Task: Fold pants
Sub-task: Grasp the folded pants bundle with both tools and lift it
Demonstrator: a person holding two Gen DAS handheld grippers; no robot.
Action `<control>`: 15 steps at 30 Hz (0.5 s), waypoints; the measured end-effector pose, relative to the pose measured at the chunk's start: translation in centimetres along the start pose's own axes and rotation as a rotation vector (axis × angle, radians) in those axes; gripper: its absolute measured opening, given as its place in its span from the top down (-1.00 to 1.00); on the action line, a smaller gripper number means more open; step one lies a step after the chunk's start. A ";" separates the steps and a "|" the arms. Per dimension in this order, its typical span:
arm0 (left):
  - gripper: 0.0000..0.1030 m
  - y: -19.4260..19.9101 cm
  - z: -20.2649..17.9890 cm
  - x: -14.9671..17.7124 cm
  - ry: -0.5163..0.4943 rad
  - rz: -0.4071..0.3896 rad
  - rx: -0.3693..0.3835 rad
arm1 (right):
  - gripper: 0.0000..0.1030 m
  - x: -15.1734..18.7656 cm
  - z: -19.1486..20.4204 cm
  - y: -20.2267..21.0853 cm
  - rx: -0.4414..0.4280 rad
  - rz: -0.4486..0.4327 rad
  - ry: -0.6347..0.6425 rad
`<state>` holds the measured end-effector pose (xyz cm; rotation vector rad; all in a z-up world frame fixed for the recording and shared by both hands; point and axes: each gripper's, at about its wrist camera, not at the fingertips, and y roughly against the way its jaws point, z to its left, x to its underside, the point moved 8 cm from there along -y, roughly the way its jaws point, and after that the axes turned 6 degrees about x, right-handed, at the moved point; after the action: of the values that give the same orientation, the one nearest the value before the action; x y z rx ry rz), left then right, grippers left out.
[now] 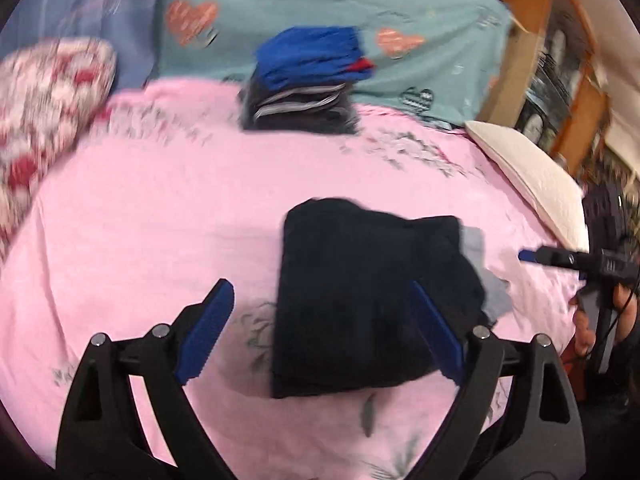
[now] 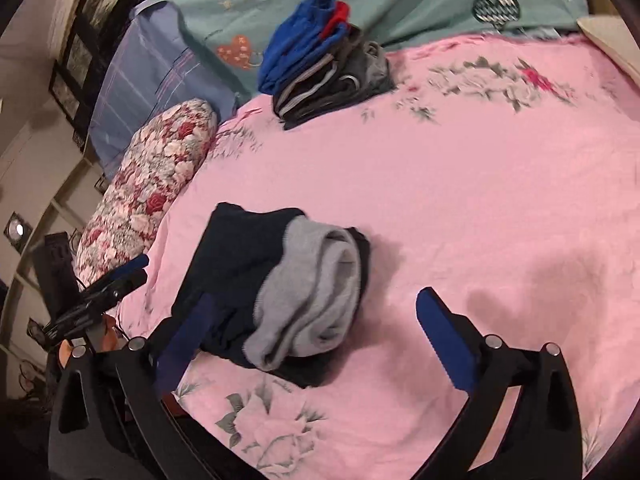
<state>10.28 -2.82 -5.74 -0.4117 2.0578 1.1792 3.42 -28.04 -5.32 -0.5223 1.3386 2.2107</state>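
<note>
Dark navy pants (image 1: 360, 292) lie folded into a compact bundle on the pink floral bedsheet (image 1: 160, 220). In the right wrist view the pants (image 2: 236, 264) show a grey lining (image 2: 316, 288) turned out on top. My left gripper (image 1: 320, 292) is open and empty, its right finger over the bundle's right side. My right gripper (image 2: 316, 312) is open and empty, its left finger beside the bundle's near left edge. The right gripper also shows at the right edge of the left wrist view (image 1: 560, 258), and the left gripper at the left of the right wrist view (image 2: 116, 276).
A stack of folded clothes (image 1: 304, 80), blue on top and grey below, sits at the far side of the bed (image 2: 320, 60). A floral pillow (image 2: 152, 184) lies left, a white pillow (image 1: 532, 184) right. A teal heart-print cover (image 1: 320, 8) lies behind. Wooden shelves (image 1: 568, 60) stand at the right.
</note>
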 end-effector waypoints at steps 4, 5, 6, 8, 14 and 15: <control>-0.75 -3.3 1.4 1.0 0.158 0.073 0.147 | -0.97 1.6 -1.3 -3.6 -0.084 0.106 -0.113; -0.75 -3.9 1.2 1.1 0.162 0.076 0.162 | -0.97 1.9 -1.3 -4.2 -0.089 0.124 -0.120; -0.75 -4.7 1.1 1.1 0.167 0.080 0.174 | -0.97 2.1 -1.1 -4.7 -0.094 0.135 -0.121; -0.75 -6.1 1.9 1.5 0.229 0.111 0.183 | -0.97 2.2 -0.7 -5.8 -0.104 0.151 -0.120; -0.49 -8.2 0.8 2.8 0.279 0.188 0.240 | -0.42 2.2 2.0 -7.8 -0.151 0.210 -0.065; -0.24 -8.2 0.6 3.0 0.283 0.196 0.245 | -0.41 2.4 2.5 -8.2 -0.144 0.227 -0.044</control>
<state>13.23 -6.46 -13.06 -0.2748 2.5020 1.0056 6.25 -22.02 -11.31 -0.3861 1.2771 2.5014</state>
